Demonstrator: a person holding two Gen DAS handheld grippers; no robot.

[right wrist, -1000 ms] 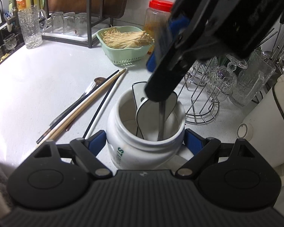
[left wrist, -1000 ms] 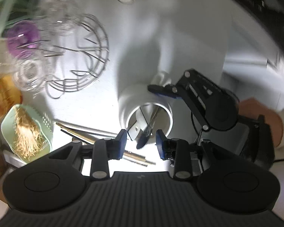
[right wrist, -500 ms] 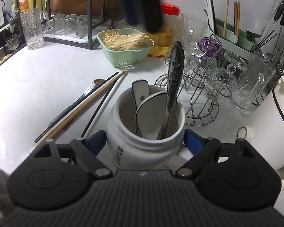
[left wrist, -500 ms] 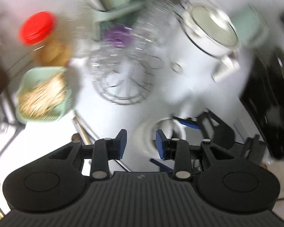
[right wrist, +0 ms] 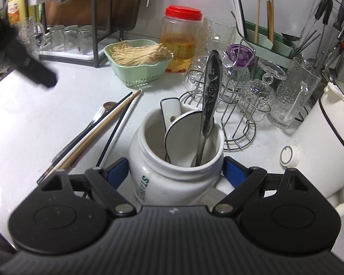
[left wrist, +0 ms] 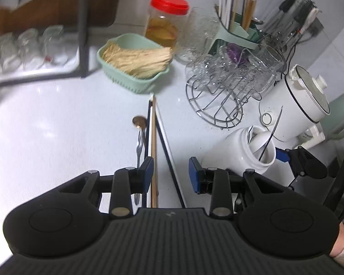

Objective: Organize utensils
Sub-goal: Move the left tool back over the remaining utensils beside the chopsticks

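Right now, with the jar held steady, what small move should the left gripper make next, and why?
Probably lower the left gripper, jaws open and empty, onto the chopsticks lying beneath it on the counter. The right gripper clamps the jar, ready to receive them.

Cool, even indoor light fills both views. The white counter [left wrist: 45, 119] glares pale along its left edge in the right wrist view, nearly washed out. The left wrist view is softly smeared (the glasses [left wrist: 25, 45] at the counter's far left corner most of all). Fisheye bending curves every edge; shadows stay faint.
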